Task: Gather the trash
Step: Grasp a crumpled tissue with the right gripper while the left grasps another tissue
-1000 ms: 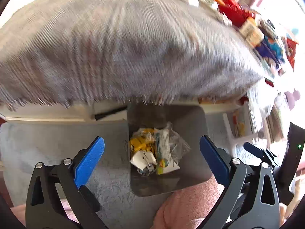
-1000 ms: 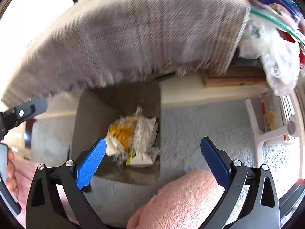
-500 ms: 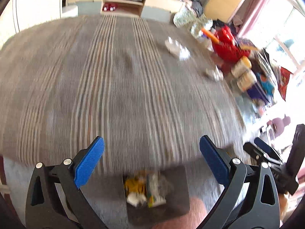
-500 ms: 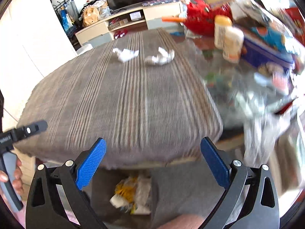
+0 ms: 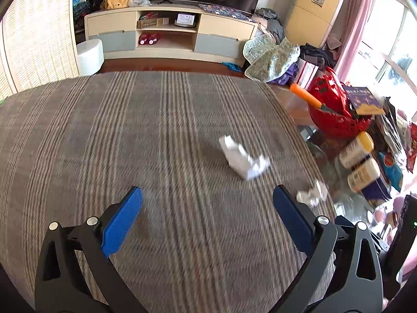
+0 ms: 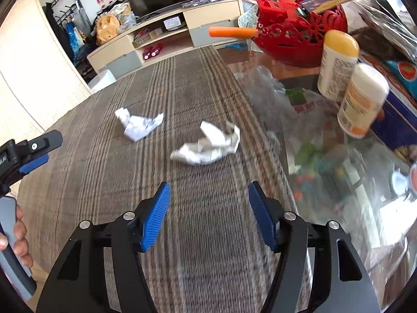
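Both jaws stand apart with nothing between them: my left gripper [image 5: 207, 203] spread wide, my right gripper [image 6: 208, 203] spread somewhat less. Each hovers over the striped cloth [image 5: 130, 135] that covers the table.

Two crumpled papers lie on that cloth. From the left wrist, the larger paper wad [image 5: 242, 157] sits ahead and a little right of the gap between my fingers, well apart from them. The smaller wad [image 5: 312, 194] lies near the cloth's right edge, just beside the right blue pad [image 5: 292, 219] of that gripper; whether they touch I cannot tell.

From the right wrist, the nearer wad [image 6: 208, 146] lies almost straight ahead of the gap, apart from both pads. The farther wad [image 6: 138, 125] rests up and to the left. My left gripper shows at that view's left edge, a hand [image 6: 15, 237] around its grey handle.

Right of the cloth, on bare glass, stand two bottles [image 6: 349, 86], a red basket [image 6: 299, 28] and clear plastic bags [image 6: 312, 135].
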Demonstrator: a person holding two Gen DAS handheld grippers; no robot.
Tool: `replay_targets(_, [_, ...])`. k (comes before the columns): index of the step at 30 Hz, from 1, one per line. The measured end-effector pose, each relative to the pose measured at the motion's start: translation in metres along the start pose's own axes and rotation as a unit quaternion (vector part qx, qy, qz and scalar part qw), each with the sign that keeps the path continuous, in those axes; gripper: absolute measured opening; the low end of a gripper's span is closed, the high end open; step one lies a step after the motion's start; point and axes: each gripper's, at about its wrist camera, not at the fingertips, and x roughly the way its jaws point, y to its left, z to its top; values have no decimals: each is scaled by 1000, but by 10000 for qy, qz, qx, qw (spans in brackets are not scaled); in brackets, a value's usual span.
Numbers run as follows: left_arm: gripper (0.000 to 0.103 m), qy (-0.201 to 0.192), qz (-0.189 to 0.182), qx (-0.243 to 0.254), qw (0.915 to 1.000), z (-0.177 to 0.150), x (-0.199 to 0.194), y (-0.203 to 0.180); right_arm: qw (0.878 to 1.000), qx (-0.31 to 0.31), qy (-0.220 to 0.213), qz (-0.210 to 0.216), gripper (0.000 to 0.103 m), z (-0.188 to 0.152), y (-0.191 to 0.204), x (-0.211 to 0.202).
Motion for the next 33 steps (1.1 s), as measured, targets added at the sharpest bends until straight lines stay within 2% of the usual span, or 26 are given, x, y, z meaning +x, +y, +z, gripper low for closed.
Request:
replay_targets(5, [94, 159, 39, 137, 9998, 27, 44, -16, 9998, 49, -69, -161, 64, 26, -3, 20])
replay_targets(10, [91, 449, 71, 206, 9988, 34, 84, -28, 9993, -24, 136, -344, 62, 34, -3, 47])
replay_targets(11, [88, 503, 64, 225, 9985, 32, 90, -29, 9993, -32, 152, -343, 62, 33, -3, 51])
replay_targets(13, [80, 611, 52, 291, 9977, 30, 103, -32, 9989, -172, 74, -419, 58, 33, 0, 53])
replay_targets(16, [65, 660, -29, 314, 9973, 27, 114, -34, 9979, -389, 13, -525, 37, 33, 3, 56])
replay_targets(17, [58, 651, -85, 322, 9973, 27, 115, -34, 9979, -418, 14, -500, 34, 33, 3, 56])
replay_targets(18, [47, 635, -93, 331, 9974, 26, 114, -35, 9981, -407, 17, -462, 25, 33, 2, 56])
replay_targets(19, [38, 628, -71, 357, 9974, 25, 114, -36, 9983, -393, 3, -441, 22, 33, 0, 55])
replay_targets(20, [16, 653, -67, 393, 9971, 24, 114, -38, 9983, -380, -24, -437, 21, 33, -1, 53])
replay_targets(21, [11, 700, -108, 424, 9966, 23, 114, -40, 9985, -366, -40, -410, 20, 32, -3, 52])
replay_targets(27, [4, 740, -209, 643, 9950, 12, 105, -48, 9990, -369, 0, -263, 20, 22, -6, 39])
replay_targets(30, [4, 810, -320, 693, 9938, -2, 91, -47, 9992, -359, 11, -190, 20, 12, -7, 29])
replay_targets(33, [4, 753, -259, 779, 9938, -24, 67, -43, 9989, -449, 85, -121, 20, -5, -2, 19])
